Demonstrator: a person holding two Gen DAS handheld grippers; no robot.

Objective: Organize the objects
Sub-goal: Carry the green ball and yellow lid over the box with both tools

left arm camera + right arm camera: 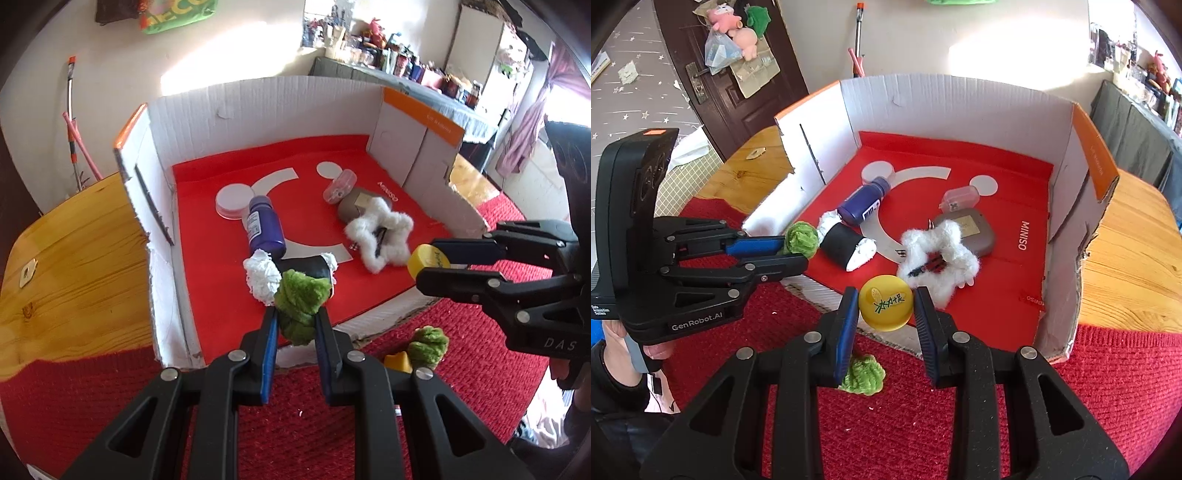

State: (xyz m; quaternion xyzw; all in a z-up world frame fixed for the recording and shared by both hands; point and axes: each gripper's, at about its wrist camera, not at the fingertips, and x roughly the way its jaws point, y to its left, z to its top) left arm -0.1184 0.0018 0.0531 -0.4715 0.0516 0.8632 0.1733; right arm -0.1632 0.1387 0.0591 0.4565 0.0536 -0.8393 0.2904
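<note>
My left gripper (296,313) is shut on a green fuzzy pompom (301,295), held over the near edge of a white cardboard box (258,99) with a red liner. In the right wrist view the left gripper (795,253) and its pompom (801,238) show at the box's near left corner. My right gripper (886,295) is shut on a round yellow cap (884,308) with printed characters, just above the box's front wall. From the left wrist view the right gripper (424,262) comes in from the right with the cap (428,260).
In the box lie a blue bottle (862,201), a black roll with white paper ends (846,247), a white fluffy star (940,258), a grey compact (975,230) and a pink clear case (960,197). A second green pompom (864,374) lies on the red mat (1108,387).
</note>
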